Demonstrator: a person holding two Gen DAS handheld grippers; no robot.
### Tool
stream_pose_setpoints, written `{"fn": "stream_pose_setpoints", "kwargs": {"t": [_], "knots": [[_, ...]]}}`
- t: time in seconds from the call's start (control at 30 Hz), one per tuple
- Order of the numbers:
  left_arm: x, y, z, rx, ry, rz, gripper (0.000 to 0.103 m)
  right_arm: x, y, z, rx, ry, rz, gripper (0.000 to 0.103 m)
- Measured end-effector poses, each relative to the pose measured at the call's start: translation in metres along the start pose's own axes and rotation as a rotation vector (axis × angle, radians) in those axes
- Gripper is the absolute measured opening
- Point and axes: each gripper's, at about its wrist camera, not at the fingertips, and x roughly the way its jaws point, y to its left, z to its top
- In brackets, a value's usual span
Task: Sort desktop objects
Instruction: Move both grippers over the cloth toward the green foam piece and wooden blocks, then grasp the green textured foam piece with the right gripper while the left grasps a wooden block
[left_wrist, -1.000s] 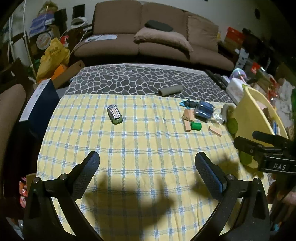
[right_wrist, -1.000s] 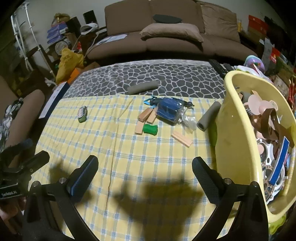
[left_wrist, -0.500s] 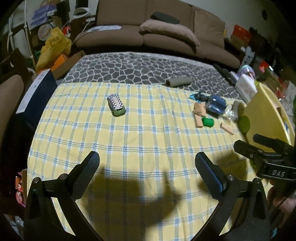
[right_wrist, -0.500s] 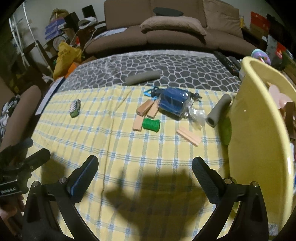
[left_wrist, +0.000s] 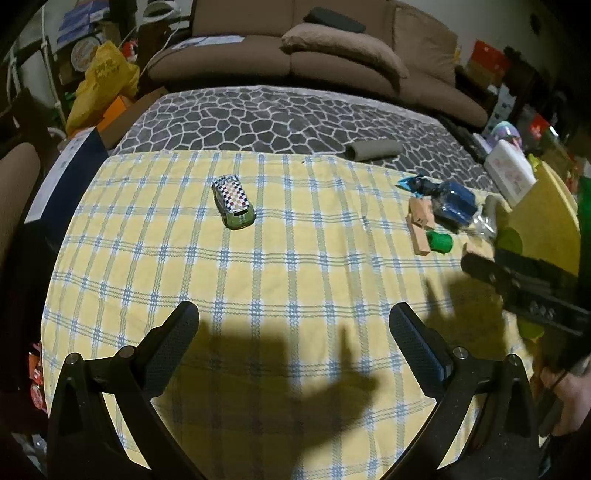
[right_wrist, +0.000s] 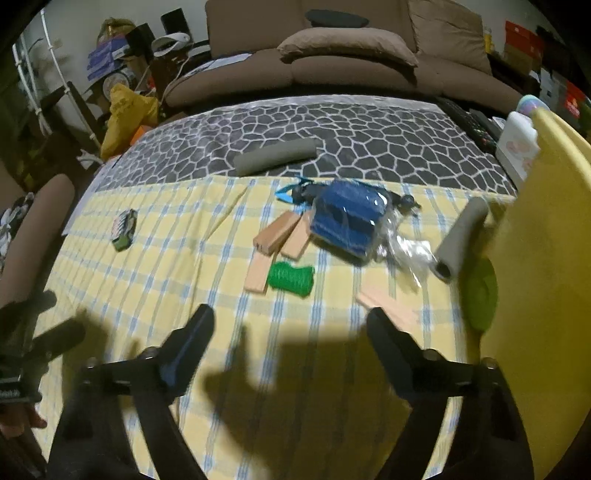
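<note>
A table covered by a yellow checked cloth (left_wrist: 295, 266) is shown from two gripper cameras, both angled down at it.

In the left wrist view, the left gripper (left_wrist: 293, 334) is seen at 6 o'clock with its jaws wide apart and nothing between them. A toy car (left_wrist: 233, 206) is seen at 11 o'clock, alone on the cloth and well apart from everything else.

In the right wrist view, the right gripper (right_wrist: 290, 334) is seen at 6 o'clock. Its jaws have just been closing a little, yet they stand apart, with only bare cloth between them. Just beyond the fingertips, toward 12 o'clock, a cluster of loose things is found: a green spool (right_wrist: 291, 279), wooden blocks (right_wrist: 280, 236), a blue packet (right_wrist: 347, 221) and a grey tube (right_wrist: 460, 240). A further block (right_wrist: 386, 308) lies just beside the right finger. A second tube (right_wrist: 275, 158) lies at 12 o'clock on the dark patterned cloth beyond.

A yellow tub (right_wrist: 539, 258) fills the edge at 3 o'clock; its contents are hidden here, so what has been sorted into it cannot be told.

Most of the task is judged to remain: nothing is held, and the car, spool, blocks, packet and tubes are all left on the table.
</note>
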Motion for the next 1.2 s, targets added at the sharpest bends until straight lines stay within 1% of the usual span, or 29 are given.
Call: {"fn": "stream_pose_setpoints", "kwargs": {"t": [0.03,0.1,0.23,0.37,0.4,0.43,0.47,0.5,0.53,0.57,0.67,0.83,1.03,1.13,1.2], "knots": [[0.001,0.002,0.000,-0.002,0.004,0.002,0.103,0.004,0.001,0.003,-0.005,0.003,-0.004,0.073],[0.003,0.005,0.000,-0.006,0.008,0.006,0.103,0.013,0.003,0.007,-0.005,0.008,-0.003,0.071],[0.005,0.010,0.001,-0.012,0.013,0.004,0.103,0.027,0.006,0.011,-0.007,0.019,-0.011,0.061],[0.008,0.009,0.000,-0.005,0.021,-0.002,0.103,0.037,0.002,0.009,-0.001,0.034,-0.018,0.060],[0.008,0.008,0.000,-0.003,0.023,-0.004,0.103,0.040,0.001,0.009,0.000,0.039,-0.020,0.057],[0.008,0.008,0.000,-0.002,0.024,-0.007,0.103,0.043,0.000,0.008,0.003,0.043,-0.015,0.051],[0.008,0.007,0.000,-0.002,0.024,-0.009,0.103,0.043,-0.002,0.008,0.010,0.035,-0.001,0.050],[0.008,0.007,0.000,-0.003,0.023,-0.012,0.103,0.043,-0.003,0.009,0.014,0.027,0.007,0.041],[0.007,0.006,0.000,-0.004,0.021,-0.012,0.103,0.042,-0.004,0.010,0.014,0.024,0.004,0.035],[0.007,0.006,0.000,-0.004,0.020,-0.013,0.103,0.042,-0.004,0.010,0.012,0.026,-0.001,0.035],[0.005,0.005,0.001,-0.007,0.015,-0.018,0.103,0.037,-0.002,0.009,0.011,0.030,0.023,0.035],[0.007,0.002,0.001,-0.008,0.021,-0.035,0.103,0.004,0.002,0.012,-0.001,-0.014,0.033,0.035],[0.007,-0.014,0.001,0.013,0.025,-0.083,0.103,-0.051,-0.012,0.019,0.071,-0.085,0.087,0.035],[0.011,-0.025,0.001,0.014,0.037,-0.126,0.103,-0.066,-0.023,0.017,0.120,-0.093,0.123,0.035],[0.015,-0.037,0.002,0.038,0.041,-0.132,0.103,-0.072,-0.027,0.015,0.134,-0.098,0.137,0.035]]}}
